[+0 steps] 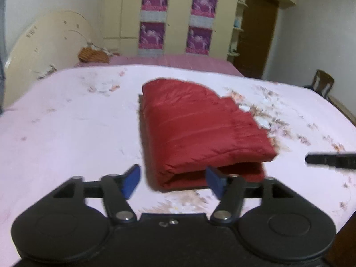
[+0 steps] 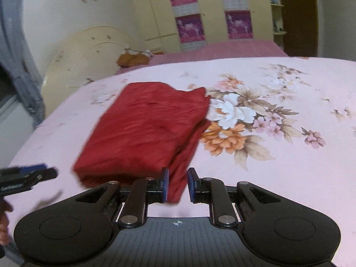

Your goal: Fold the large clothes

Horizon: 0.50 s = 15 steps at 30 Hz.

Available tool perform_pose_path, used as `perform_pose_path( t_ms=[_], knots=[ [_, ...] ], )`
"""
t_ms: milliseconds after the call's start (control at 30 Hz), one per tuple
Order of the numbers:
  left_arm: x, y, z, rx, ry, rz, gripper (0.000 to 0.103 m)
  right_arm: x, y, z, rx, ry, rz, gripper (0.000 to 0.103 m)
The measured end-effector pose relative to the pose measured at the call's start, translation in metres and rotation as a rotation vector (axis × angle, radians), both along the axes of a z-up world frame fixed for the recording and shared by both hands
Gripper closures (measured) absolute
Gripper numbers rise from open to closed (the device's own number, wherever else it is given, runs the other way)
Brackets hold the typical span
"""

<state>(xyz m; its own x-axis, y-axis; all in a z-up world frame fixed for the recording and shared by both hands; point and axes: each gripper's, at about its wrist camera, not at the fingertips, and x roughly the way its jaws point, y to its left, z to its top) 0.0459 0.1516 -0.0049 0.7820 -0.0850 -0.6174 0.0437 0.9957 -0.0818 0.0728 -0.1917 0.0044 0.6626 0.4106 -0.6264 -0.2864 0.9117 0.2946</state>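
A red garment lies folded into a thick rectangular bundle on the pink floral bedsheet. It also shows in the right wrist view. My left gripper is open, with its blue pads wide apart just in front of the bundle's near folded edge, holding nothing. My right gripper is open with a narrower gap, and the bundle's near right corner sits between the pads without being clamped. The right gripper's tip shows at the right in the left wrist view; the left gripper shows at the left in the right wrist view.
A cream headboard and a woven basket stand at the far left of the bed. Wardrobes with pink posters and a brown door are behind. A wooden chair stands at the right.
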Motion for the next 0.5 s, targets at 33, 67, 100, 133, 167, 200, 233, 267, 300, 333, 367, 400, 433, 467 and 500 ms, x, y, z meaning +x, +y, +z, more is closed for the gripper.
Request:
perform_pose_path(
  t_ms=[33, 67, 100, 133, 167, 200, 233, 267, 300, 333, 367, 400, 433, 467, 500],
  knots=[
    [-0.012, -0.008, 0.007, 0.007, -0.028, 0.004, 0.017, -0.012, -0.001, 0.005, 0.005, -0.008, 0.008, 0.085],
    [-0.024, -0.018, 0.012, 0.032, -0.053, 0.023, 0.000, -0.024, -0.002, 0.008, -0.001, -0.017, 0.011, 0.085],
    [-0.035, -0.026, 0.016, 0.057, -0.076, 0.043, 0.000, -0.032, -0.002, 0.009, -0.026, -0.015, -0.005, 0.066],
    [-0.048, -0.034, 0.021, 0.073, -0.087, 0.055, 0.000, -0.044, -0.003, 0.012, -0.049, -0.022, -0.040, 0.006],
    [-0.058, -0.038, 0.024, 0.069, -0.087, 0.056, 0.000, -0.059, -0.007, 0.015, -0.041, -0.078, -0.050, 0.002],
    [-0.066, -0.042, 0.027, 0.060, -0.074, 0.054, 0.000, -0.070, -0.008, 0.018, -0.045, -0.103, -0.032, 0.001],
    [-0.071, -0.042, 0.028, 0.054, -0.064, 0.047, 0.000, -0.078, -0.007, 0.019, -0.061, -0.099, -0.023, 0.001],
    [-0.078, -0.045, 0.030, 0.053, -0.061, 0.046, 0.000, -0.086, -0.007, 0.021, -0.072, -0.096, -0.026, 0.001],
    [-0.086, -0.048, 0.032, 0.057, -0.067, 0.047, 0.000, -0.095, -0.008, 0.022, -0.069, -0.102, -0.028, 0.001],
    [-0.093, -0.051, 0.032, 0.061, -0.069, 0.042, 0.000, -0.102, -0.009, 0.025, -0.061, -0.108, -0.030, 0.001],
    [-0.099, -0.053, 0.033, 0.062, -0.067, 0.042, 0.000, -0.107, -0.011, 0.025, -0.058, -0.108, -0.034, 0.001],
    [-0.104, -0.055, 0.033, 0.059, -0.063, 0.047, 0.000, -0.111, -0.011, 0.027, -0.060, -0.110, -0.038, 0.001],
    [-0.108, -0.056, 0.033, 0.053, -0.061, 0.052, 0.000, -0.116, -0.011, 0.029, -0.064, -0.117, -0.042, 0.001],
    [-0.113, -0.057, 0.032, 0.044, -0.060, 0.051, 0.000, -0.120, -0.012, 0.032, -0.067, -0.125, -0.046, 0.001],
    [-0.116, -0.058, 0.032, 0.037, -0.060, 0.047, 0.000, -0.123, -0.012, 0.034, -0.067, -0.131, -0.047, 0.001]
  ],
)
